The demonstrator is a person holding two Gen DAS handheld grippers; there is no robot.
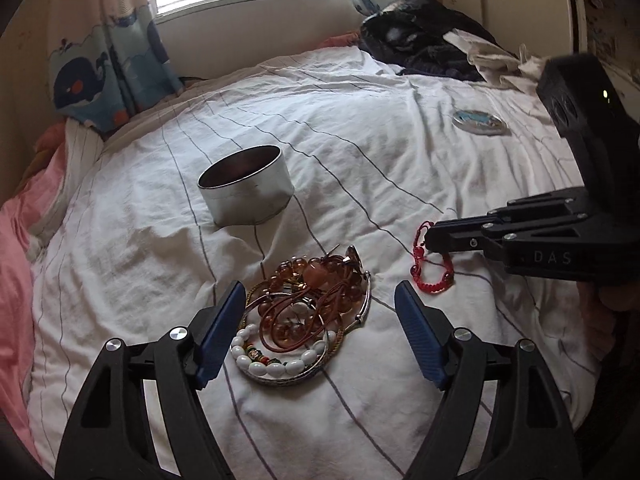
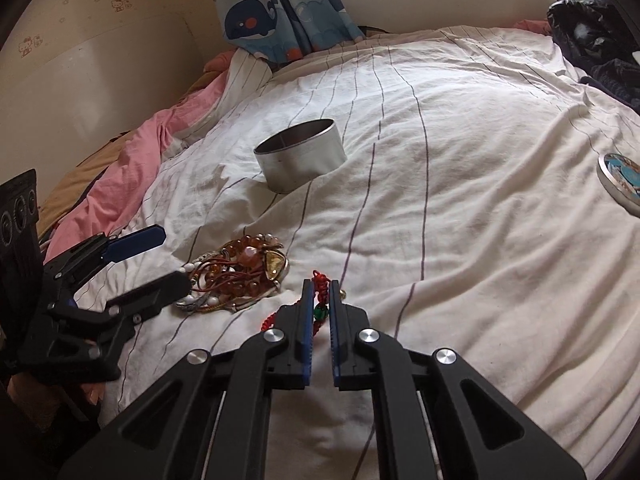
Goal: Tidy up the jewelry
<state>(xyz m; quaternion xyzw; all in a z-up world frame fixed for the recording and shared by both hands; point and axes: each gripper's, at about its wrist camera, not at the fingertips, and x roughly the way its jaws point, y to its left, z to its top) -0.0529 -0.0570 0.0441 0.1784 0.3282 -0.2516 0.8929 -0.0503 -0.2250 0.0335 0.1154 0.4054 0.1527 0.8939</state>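
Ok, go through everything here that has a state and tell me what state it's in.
Round tin: open, upright, inside not visible.
Tin lid: off, flat on the bed, apart from the tin.
Jewelry pile: tangled, ungrasped.
Red cord bracelet: pinched.
Left hand-held gripper: open around the pile.
Right hand-held gripper: shut on the bracelet.

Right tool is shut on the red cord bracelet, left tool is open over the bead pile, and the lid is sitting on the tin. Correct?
Not quite: the tin is open. Its lid lies apart on the sheet, as the right wrist view shows. The rest is right.
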